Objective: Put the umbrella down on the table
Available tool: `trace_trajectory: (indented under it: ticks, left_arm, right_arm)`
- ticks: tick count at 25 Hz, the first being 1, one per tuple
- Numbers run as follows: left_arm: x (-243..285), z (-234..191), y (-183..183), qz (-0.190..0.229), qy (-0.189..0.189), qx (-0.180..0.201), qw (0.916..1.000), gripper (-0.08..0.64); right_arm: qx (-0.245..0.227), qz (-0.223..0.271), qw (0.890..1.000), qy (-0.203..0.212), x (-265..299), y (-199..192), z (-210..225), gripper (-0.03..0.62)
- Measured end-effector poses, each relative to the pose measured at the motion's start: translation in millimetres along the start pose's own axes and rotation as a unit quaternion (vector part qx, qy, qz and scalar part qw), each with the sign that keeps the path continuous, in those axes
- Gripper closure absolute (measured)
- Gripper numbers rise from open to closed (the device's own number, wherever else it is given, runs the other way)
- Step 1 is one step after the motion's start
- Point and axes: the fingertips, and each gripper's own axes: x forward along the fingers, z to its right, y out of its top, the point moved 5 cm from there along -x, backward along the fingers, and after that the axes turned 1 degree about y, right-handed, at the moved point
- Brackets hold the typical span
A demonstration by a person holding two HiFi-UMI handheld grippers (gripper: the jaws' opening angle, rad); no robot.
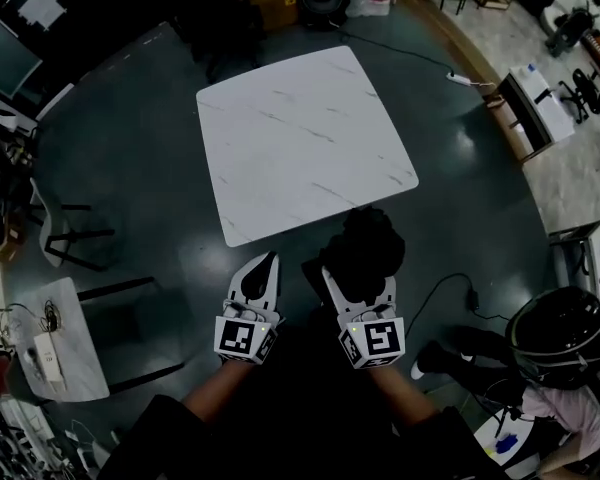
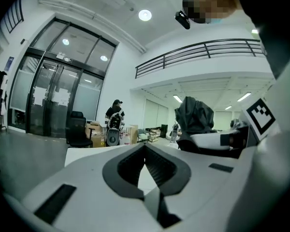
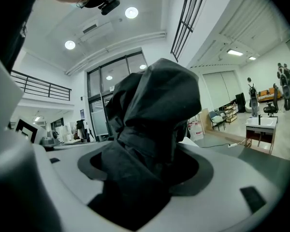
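A black folded umbrella (image 1: 367, 250) is held in my right gripper (image 1: 346, 280), just off the near edge of the white marble table (image 1: 300, 138) and above the dark floor. In the right gripper view the umbrella's crumpled fabric (image 3: 152, 115) fills the space between the jaws of my right gripper (image 3: 145, 166), which is shut on it. My left gripper (image 1: 270, 263) hovers beside it, to the left, also short of the table edge. Its fingertips meet in the left gripper view (image 2: 145, 146) with nothing between them. There the umbrella (image 2: 195, 115) shows at the right.
A person in a helmet (image 1: 558, 336) sits at the lower right. A cable and power strip (image 1: 460, 78) lie on the floor beyond the table. Chairs (image 1: 75, 238) and a small white table (image 1: 65, 348) stand at the left. Another person (image 2: 115, 115) stands far off.
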Motion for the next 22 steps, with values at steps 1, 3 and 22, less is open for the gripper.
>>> trace_trajectory:
  ticks: [1, 3, 22]
  left_arm:
    - [4, 2, -2, 0.002, 0.001, 0.003, 1.0, 0.552]
    - [14, 6, -2, 0.002, 0.001, 0.013, 0.9999, 0.552]
    - [101, -10, 7, 0.02, -0.043, 0.005, 0.9989, 0.552]
  right_arm:
    - [-0.001, -0.006, 1.0, -0.003, 0, -1, 8, 0.247]
    - [0.0, -0.016, 1.0, -0.013, 2, 0, 22, 0.247]
    - [0.01, -0.034, 0.998, -0.058, 49, 2, 66, 0.247]
